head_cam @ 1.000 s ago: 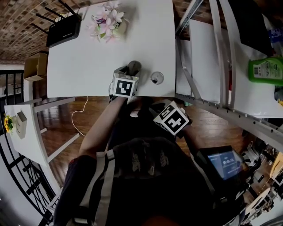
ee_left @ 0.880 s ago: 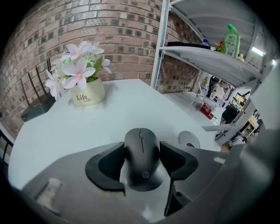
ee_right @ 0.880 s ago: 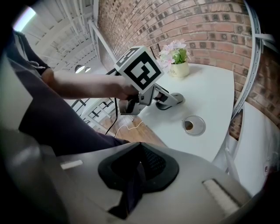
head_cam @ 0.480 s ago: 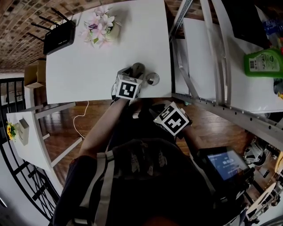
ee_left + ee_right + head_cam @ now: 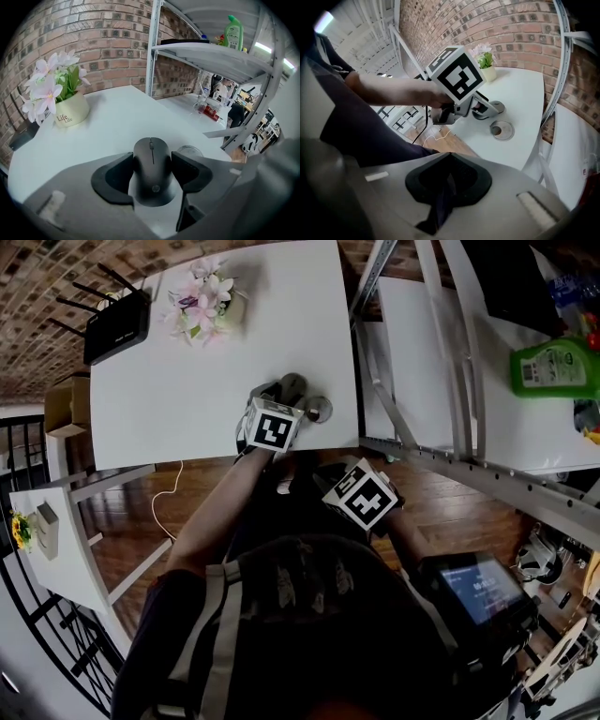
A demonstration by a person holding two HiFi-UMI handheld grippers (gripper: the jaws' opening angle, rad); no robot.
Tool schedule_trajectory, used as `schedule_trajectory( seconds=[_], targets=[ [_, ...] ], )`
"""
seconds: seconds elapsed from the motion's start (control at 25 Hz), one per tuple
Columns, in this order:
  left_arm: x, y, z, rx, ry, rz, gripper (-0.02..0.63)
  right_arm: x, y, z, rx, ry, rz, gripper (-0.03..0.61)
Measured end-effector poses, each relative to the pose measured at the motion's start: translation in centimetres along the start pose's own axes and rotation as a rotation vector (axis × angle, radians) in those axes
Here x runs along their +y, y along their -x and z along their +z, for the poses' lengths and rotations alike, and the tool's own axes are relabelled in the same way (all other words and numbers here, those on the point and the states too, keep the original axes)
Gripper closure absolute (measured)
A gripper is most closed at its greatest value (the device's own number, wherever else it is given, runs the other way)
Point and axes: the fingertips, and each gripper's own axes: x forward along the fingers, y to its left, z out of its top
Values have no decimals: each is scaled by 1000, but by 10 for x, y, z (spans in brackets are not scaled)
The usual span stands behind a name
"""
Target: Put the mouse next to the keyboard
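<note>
A black mouse [image 5: 152, 168] sits between the jaws of my left gripper [image 5: 151, 169], which is shut on its two sides. In the head view the mouse [image 5: 292, 385] is low over the white table [image 5: 187, 381], near the front edge, just ahead of the left gripper [image 5: 286, 392]. Whether it touches the surface I cannot tell. My right gripper [image 5: 330, 472] is off the table over the person's lap, its jaws shut with nothing held. From there I see the left gripper [image 5: 480, 107] with the mouse [image 5: 496, 107]. No keyboard shows in any view.
A round cable grommet [image 5: 320, 409] lies in the table just right of the mouse. A flower pot [image 5: 202, 301] and a black router [image 5: 117, 324] stand at the far left. A metal shelf rack [image 5: 412, 352] borders the table's right side, with a green bottle [image 5: 553, 367].
The left gripper with the mouse has edged right, closer to the grommet. The head view has shifted a little. The right gripper has stayed over the lap.
</note>
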Motion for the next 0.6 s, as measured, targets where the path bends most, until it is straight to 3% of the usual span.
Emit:
schedule_trajectory(
  seconds=[0.6],
  targets=[
    [-3,-4,11,-19,-53,-39,348,4,-1,3,16,0,-40,572]
  ],
)
